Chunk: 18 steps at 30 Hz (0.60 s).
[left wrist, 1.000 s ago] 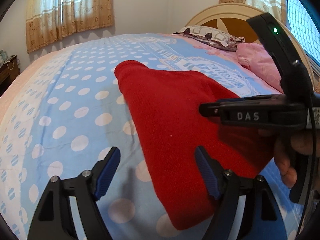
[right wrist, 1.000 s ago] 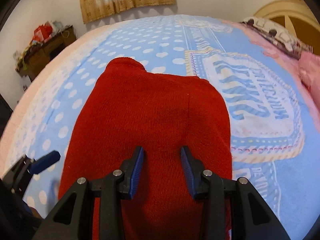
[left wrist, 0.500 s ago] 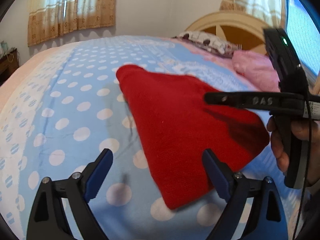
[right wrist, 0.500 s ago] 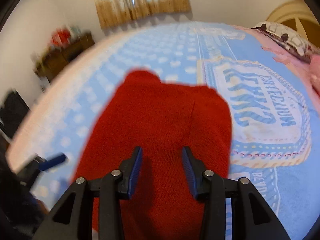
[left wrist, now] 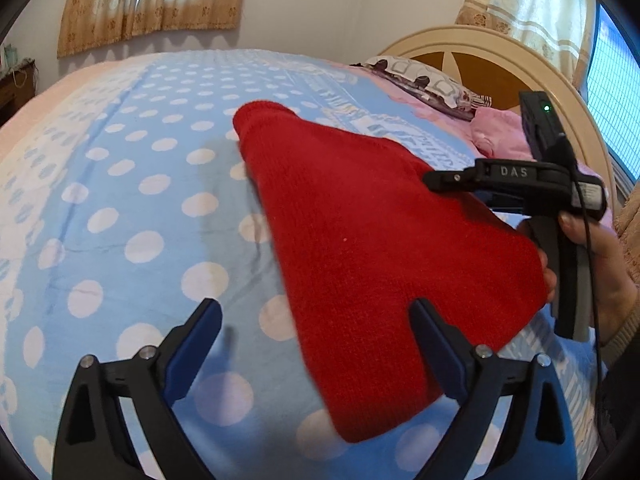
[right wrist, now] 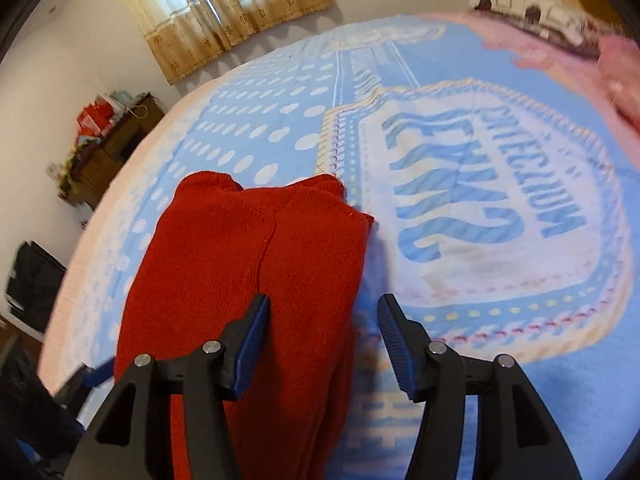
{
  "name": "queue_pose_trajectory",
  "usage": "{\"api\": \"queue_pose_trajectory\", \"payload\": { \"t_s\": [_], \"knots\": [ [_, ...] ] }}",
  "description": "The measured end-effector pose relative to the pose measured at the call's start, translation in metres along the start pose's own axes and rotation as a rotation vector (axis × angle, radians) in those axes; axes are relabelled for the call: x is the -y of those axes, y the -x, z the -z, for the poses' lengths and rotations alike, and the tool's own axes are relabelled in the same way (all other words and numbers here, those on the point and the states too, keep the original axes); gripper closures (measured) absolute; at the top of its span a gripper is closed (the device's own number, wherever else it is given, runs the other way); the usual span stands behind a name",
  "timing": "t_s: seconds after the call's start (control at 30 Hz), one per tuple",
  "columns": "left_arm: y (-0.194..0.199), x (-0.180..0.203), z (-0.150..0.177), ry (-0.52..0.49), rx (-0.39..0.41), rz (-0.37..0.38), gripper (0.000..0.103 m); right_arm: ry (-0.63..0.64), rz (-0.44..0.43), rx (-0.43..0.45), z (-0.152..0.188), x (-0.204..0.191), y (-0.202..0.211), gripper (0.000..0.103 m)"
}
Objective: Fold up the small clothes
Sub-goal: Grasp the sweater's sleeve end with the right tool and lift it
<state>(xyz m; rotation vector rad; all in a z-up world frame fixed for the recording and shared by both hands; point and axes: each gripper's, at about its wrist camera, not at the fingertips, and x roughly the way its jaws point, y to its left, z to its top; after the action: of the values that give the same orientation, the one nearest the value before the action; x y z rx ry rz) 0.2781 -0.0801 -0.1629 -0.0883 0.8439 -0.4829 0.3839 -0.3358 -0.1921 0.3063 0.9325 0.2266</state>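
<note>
Left wrist view: red garment [left wrist: 372,248] lying folded on bedspread [left wrist: 120,208]; left gripper [left wrist: 316,344] and right gripper [right wrist: 320,332] hovering wide, empty; little remaining.

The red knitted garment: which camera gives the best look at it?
The left wrist view: the red knitted garment lies nearly whole on the blue spotted bedspread. The right wrist view shows it closer but blurred, its near end cut off behind the right tongs.

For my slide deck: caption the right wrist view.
Open right tongs poised over the right edge of a folded red knit lying on a blue polka-dot bedspread.
</note>
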Motion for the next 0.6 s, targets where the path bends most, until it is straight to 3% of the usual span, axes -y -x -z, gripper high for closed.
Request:
{"api": "queue_pose_trajectory", "payload": {
  "t_s": [0.23,0.6],
  "knots": [
    [-0.007,-0.007,0.001,0.057,-0.031,0.047,0.0,-0.063,-0.092,-0.011,-0.004,0.017,-0.023,0.038],
    [-0.009,-0.006,0.003,0.074,-0.045,0.083,0.0,-0.16,-0.238,0.02,-0.02,0.04,-0.039,0.037]
  ]
}}
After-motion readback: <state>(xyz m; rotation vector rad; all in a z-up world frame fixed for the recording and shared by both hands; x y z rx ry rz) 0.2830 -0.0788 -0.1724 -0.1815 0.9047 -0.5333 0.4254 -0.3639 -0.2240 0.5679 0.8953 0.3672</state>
